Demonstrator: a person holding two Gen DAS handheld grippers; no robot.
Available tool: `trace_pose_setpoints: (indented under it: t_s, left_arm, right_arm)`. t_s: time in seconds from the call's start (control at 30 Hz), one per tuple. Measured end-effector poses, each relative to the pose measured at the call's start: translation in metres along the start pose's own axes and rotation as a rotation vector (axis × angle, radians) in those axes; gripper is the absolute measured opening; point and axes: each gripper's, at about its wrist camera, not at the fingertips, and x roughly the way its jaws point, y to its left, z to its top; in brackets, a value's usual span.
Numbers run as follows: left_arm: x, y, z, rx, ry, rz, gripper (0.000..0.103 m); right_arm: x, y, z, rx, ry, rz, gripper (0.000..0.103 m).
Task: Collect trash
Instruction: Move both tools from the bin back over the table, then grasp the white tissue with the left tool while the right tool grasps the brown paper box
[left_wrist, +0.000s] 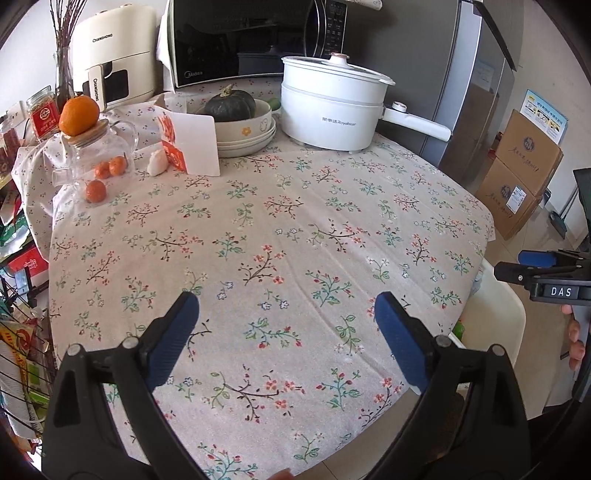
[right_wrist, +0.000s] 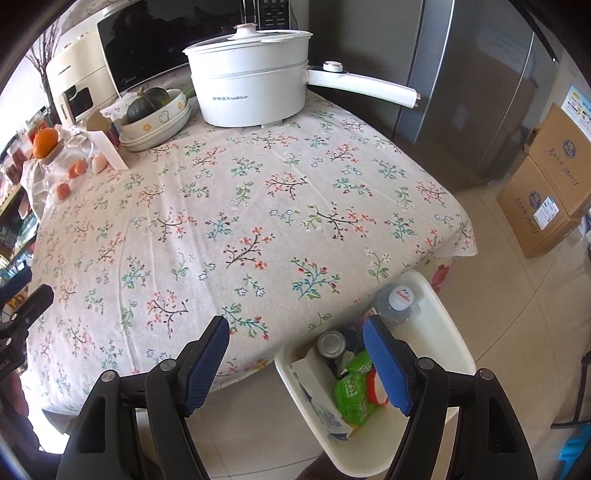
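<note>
Trash sits in the white bin (right_wrist: 436, 354) on the floor at the desk's near right corner: water bottle (right_wrist: 397, 301), can (right_wrist: 331, 343), green wrapper (right_wrist: 352, 391), white carton (right_wrist: 325, 402), something red partly behind the right finger. Desk (right_wrist: 240, 221) centre, under the floral cloth, shows no loose trash, so collecting looks mostly or fully done by my read.

Left at the back: electric pot (left_wrist: 328, 107), pumpkin in stacked bowls (left_wrist: 231, 105), glass jar with oranges (left_wrist: 92, 155), a white card (left_wrist: 195, 144) with an orange-printed packet behind it and a small white lump (left_wrist: 157, 164) beside. Those last ones could be trash; can't tell.

Left hand-held gripper (left_wrist: 286, 336) hovers over the desk, jaws wide, holding nothing. Right hand-held gripper (right_wrist: 295, 363) above the desk edge and bin, jaws wide too, nothing between them.

Bin bottom is hidden by its contents and the right finger. In the left wrist view only a sliver of bin shows past the desk edge. Cluttered rack at far left is too distorted to read.
</note>
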Motion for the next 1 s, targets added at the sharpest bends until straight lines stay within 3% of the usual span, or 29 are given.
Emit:
trace_pose_setpoints:
  t_s: [0.27, 0.47, 0.73, 0.77, 0.87, 0.9, 1.0]
  left_arm:
    - [-0.010, 0.061, -0.015, -0.090, -0.001, 0.081, 0.096]
    - [-0.017, 0.106, -0.028, -0.148, 0.000, 0.141, 0.096]
    - [0.007, 0.140, -0.001, -0.048, -0.059, 0.156, 0.095]
    - [0.016, 0.143, 0.005, -0.030, -0.072, 0.155, 0.092]
    - [0.051, 0.153, 0.027, -0.010, -0.078, 0.139, 0.071]
    - [0.065, 0.156, 0.036, -0.017, -0.076, 0.121, 0.062]
    - [0.104, 0.168, 0.062, -0.059, -0.069, 0.051, 0.049]
  right_arm:
    - [0.015, 0.062, 0.021, -0.057, -0.032, 0.046, 0.080]
    - [0.026, 0.113, 0.038, -0.083, -0.104, 0.114, 0.080]
    - [0.057, 0.167, 0.078, -0.151, -0.172, 0.175, 0.081]
    - [0.061, 0.170, 0.084, -0.154, -0.178, 0.187, 0.081]
    - [0.075, 0.183, 0.101, -0.193, -0.197, 0.199, 0.081]
    - [0.081, 0.187, 0.107, -0.208, -0.202, 0.199, 0.081]
    - [0.100, 0.198, 0.123, -0.244, -0.211, 0.218, 0.081]
